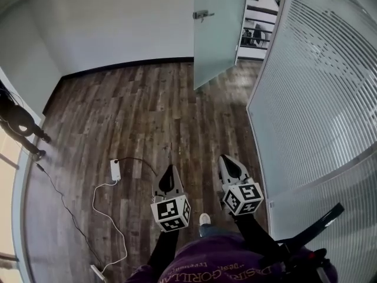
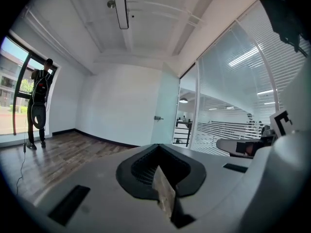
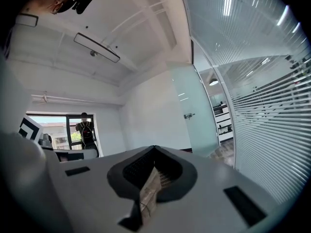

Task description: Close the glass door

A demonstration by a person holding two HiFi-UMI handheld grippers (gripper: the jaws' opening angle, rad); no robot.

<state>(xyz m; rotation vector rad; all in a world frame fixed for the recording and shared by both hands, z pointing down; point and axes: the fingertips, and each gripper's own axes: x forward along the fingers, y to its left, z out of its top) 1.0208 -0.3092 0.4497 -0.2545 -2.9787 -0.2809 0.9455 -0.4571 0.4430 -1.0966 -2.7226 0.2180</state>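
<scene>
The left tool (image 1: 169,173) and the right tool (image 1: 226,163) were held side by side, not touching, in front of the body. Both pointed toward the far side, close to level. Each tool's jaws were together, with nothing between them. The left arm (image 1: 164,249) and the right arm (image 1: 257,236), in dark sleeves, extended forward.

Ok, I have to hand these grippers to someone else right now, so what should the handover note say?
Left gripper: shut, empty.
Right gripper: shut, empty.
Glass door: open, swung into the room ahead, beside the striped glass wall; its handle is on the near face. Neither gripper touches it.
Done: nothing yet.
Left: walk up and, probably, push the door closed.
</scene>
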